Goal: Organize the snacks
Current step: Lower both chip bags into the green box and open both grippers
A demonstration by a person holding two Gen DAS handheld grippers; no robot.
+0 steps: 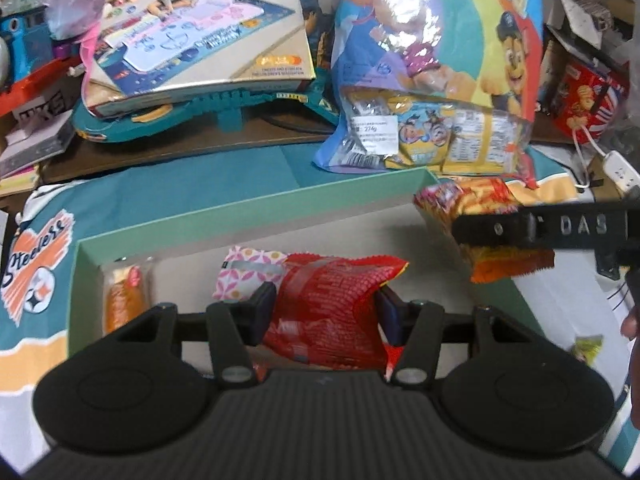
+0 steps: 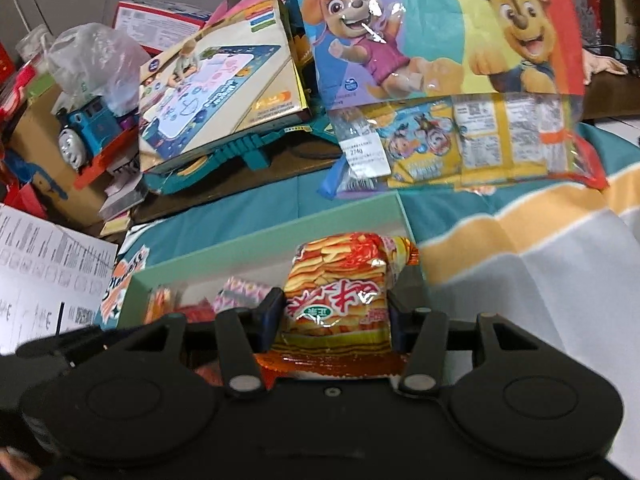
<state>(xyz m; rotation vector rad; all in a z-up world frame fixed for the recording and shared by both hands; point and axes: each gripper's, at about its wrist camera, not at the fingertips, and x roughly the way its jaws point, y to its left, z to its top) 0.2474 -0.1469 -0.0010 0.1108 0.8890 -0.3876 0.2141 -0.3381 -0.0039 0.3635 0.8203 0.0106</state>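
Observation:
My left gripper [image 1: 324, 312] is shut on a red snack packet [image 1: 332, 304] and holds it over a mint-green box [image 1: 240, 204]. Inside the box lie a pink patterned packet [image 1: 244, 272] and an orange snack in clear wrap [image 1: 124, 300]. My right gripper [image 2: 332, 316] is shut on an orange and yellow chip packet [image 2: 340, 292], which hangs over the box's right end [image 2: 280, 224]. The left wrist view shows that same chip packet [image 1: 480, 208] and the right gripper's finger [image 1: 560, 228] at the right.
A large cartoon-dog snack bag [image 1: 432, 80] leans behind the box. A drawing-mat carton [image 1: 200, 36] rests on a teal toy [image 1: 224, 108]. A blue toy train [image 2: 88, 132] and a printed sheet [image 2: 44, 272] are at the left. A striped cloth [image 2: 540, 240] covers the table.

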